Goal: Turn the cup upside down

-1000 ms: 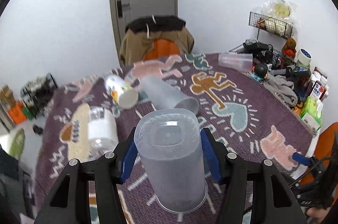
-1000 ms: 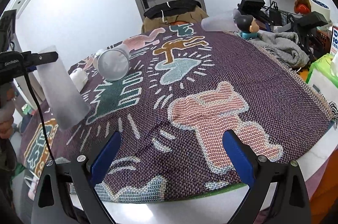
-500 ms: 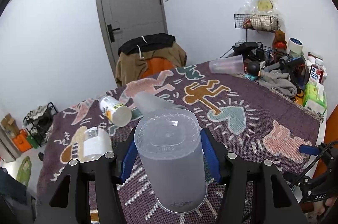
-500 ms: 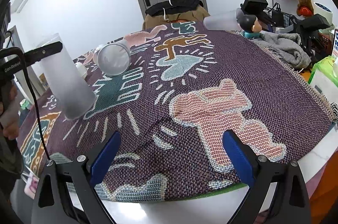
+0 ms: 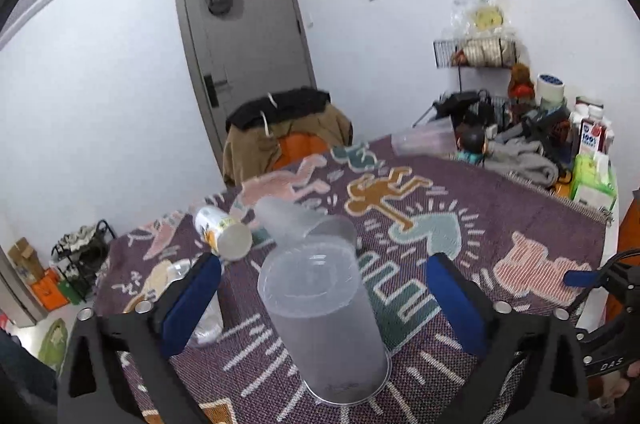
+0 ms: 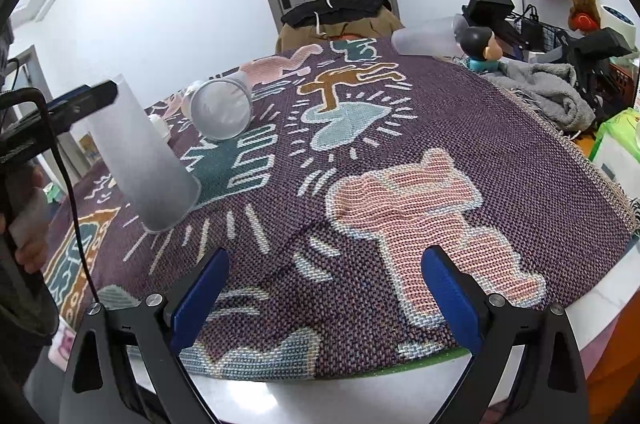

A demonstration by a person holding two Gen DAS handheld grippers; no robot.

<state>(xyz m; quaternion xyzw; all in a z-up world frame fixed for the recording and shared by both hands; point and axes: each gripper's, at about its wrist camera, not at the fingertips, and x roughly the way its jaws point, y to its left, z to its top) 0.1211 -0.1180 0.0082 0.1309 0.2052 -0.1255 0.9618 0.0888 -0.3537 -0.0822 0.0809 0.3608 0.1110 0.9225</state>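
A frosted translucent cup stands upside down, rim on the patterned cloth, base up. It also shows in the right wrist view at the left. My left gripper is open, its blue pads apart on either side of the cup and not touching it. My right gripper is open and empty over the table's near edge, well right of the cup.
A second frosted cup lies on its side behind the first. A white printed can and a clear bottle lie at the left. Another cup, a figurine, grey cloth and boxes crowd the far right edge.
The left gripper's jaws have opened and let go of the cup, which now stands rim down on the cloth. The right gripper has hardly moved.
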